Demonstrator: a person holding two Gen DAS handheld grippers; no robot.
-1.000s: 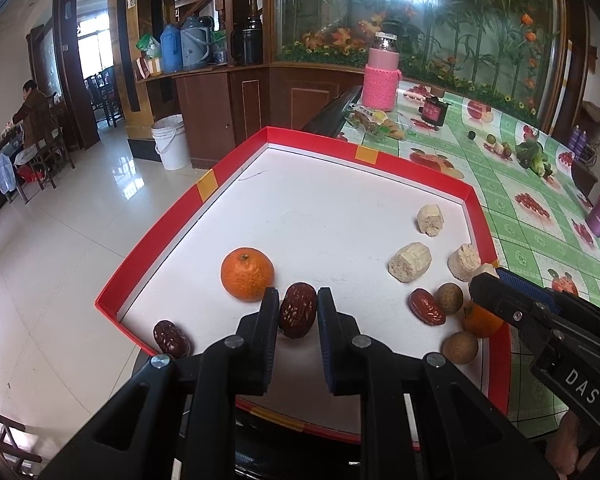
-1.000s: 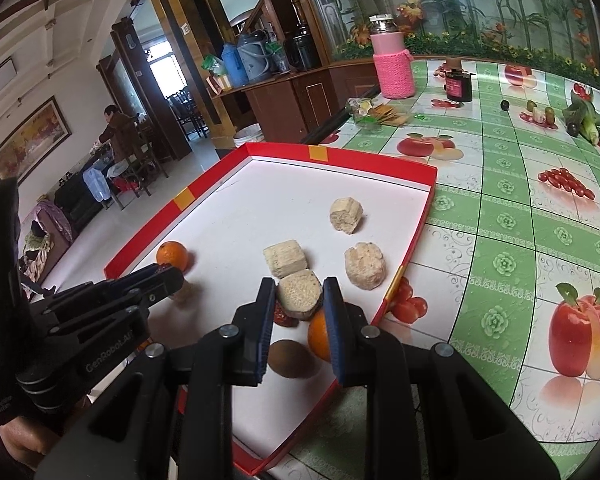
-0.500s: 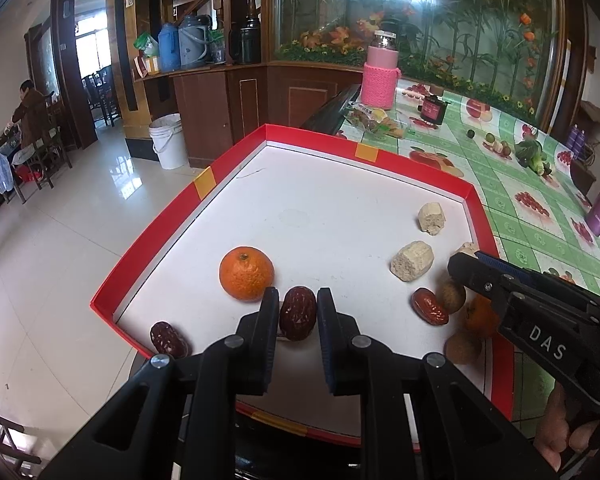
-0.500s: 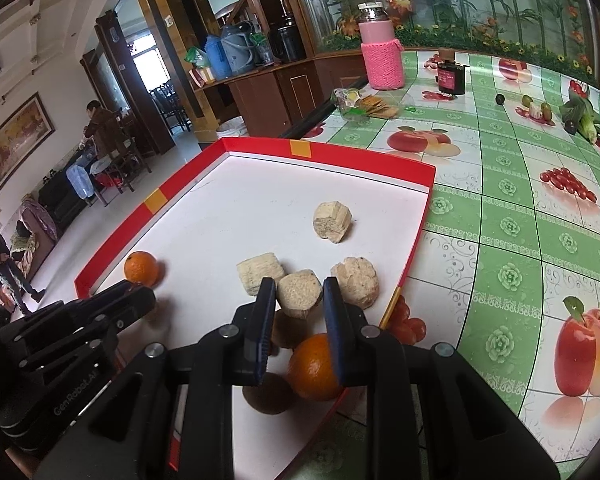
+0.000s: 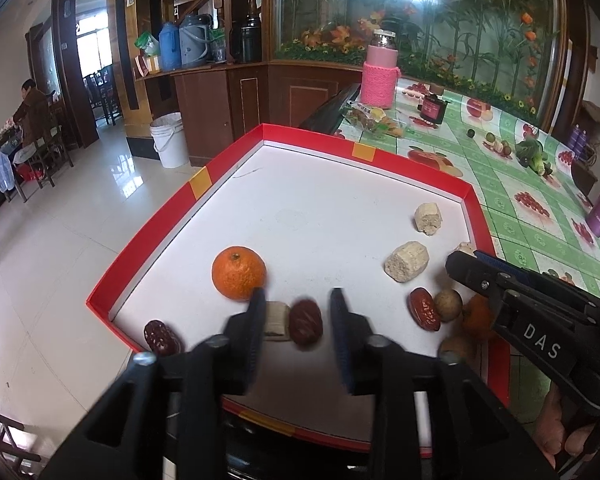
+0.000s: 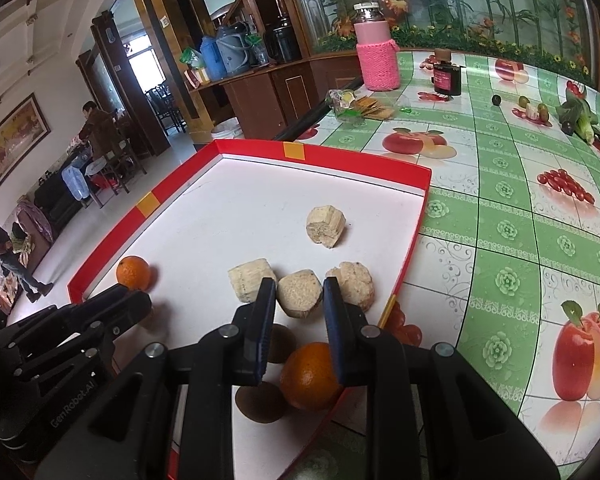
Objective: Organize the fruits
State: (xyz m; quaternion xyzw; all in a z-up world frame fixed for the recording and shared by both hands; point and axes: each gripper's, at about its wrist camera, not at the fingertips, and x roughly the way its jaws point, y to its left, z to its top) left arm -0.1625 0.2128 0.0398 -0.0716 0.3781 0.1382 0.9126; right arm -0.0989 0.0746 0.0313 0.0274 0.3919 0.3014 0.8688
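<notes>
Over the red tray, the right gripper marked "DAS" pinches a pale chunk, while the left gripper marked "GenRobot.AI" hangs spread around a red date.

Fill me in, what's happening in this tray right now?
A person with two handheld grippers is sorting fruit in a red-rimmed tray. The left gripper is open, jaws apart around a red date lying on the tray floor beside an orange. The right gripper is shut on a beige cake piece, above a second orange and two brown fruits.
</notes>
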